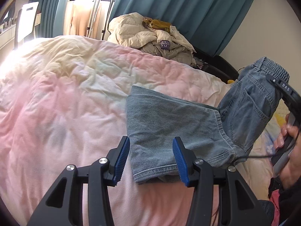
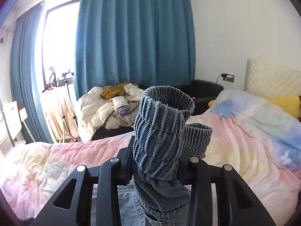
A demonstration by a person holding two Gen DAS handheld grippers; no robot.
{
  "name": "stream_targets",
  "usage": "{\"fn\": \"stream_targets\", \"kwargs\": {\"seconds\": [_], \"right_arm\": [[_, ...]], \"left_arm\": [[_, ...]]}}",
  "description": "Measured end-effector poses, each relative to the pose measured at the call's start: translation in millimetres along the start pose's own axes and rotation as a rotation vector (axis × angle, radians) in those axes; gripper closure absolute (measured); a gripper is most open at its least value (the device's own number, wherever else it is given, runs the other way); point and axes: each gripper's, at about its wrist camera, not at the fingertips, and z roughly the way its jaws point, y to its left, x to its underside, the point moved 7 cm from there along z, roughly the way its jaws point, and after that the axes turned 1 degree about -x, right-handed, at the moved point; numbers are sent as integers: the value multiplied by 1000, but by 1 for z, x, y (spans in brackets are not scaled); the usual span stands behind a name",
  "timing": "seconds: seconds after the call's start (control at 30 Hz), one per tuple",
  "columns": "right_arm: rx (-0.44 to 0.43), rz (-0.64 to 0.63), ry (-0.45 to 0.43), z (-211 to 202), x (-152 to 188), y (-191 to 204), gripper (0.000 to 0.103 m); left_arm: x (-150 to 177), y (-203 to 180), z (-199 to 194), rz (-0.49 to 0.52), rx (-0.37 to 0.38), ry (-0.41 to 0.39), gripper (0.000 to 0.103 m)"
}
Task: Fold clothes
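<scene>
Light blue jeans lie partly folded on the pink bedspread, leg hems toward me. My left gripper hovers open over the hems, its blue pads standing to either side of the cloth without pressing it. At the right, the jeans' elastic waistband is lifted off the bed, pinched by my right gripper, which a hand holds. In the right wrist view the bunched waistband rises between the fingers of the right gripper, which is shut on it.
A heap of cream bedding and clothes sits beyond the bed's far edge, on a dark seat. Teal curtains, a garment stand and a bright window are behind. A headboard and yellow pillow stand at right.
</scene>
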Motion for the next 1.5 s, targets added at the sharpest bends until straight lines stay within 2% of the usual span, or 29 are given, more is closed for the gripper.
{"fn": "stream_targets", "kwargs": {"seconds": [0.13,0.23,0.37,0.47,0.53,0.63,0.7,0.77,0.87,0.93,1.1,1.2,1.3,1.43,1.5], "right_arm": [[-78,-177,36,-3,54,77,68],[-114,-345,103,-1,109,129,68],[-122,-562,245,20,187,173,68],[-112,-688,260,25,222,188,68],[-118,-655,241,24,219,186,68],[-146,-521,181,14,195,177,68],[-161,-472,107,2,176,176,69],[-188,-463,43,-9,163,184,69],[-243,-528,0,-21,166,207,69],[-293,-584,3,-23,179,227,69],[-377,-664,91,-17,219,254,69],[-406,-680,96,-25,227,257,69],[-414,-668,61,-34,219,255,69],[-454,-698,50,-42,223,262,69],[-467,-718,87,-36,233,264,67]], "left_arm": [[-5,17,-9,-44,-11,-11,55],[-11,28,-14,-82,-17,-24,55],[-15,40,-16,-130,-16,-33,55],[-15,48,-15,-161,-19,-31,55],[-15,51,-14,-174,-23,-32,55],[-16,53,-12,-183,-25,-33,55],[-16,54,-12,-188,-24,-36,55],[-18,56,-14,-194,-22,-43,55],[-20,62,-16,-213,-22,-57,55],[-22,66,-17,-233,-7,-63,55],[-23,74,-10,-275,34,-50,55],[-23,74,-6,-291,62,-43,55],[-24,71,-7,-284,78,-55,55],[-24,70,-6,-280,81,-52,55],[-23,71,-3,-279,73,-44,55]]}}
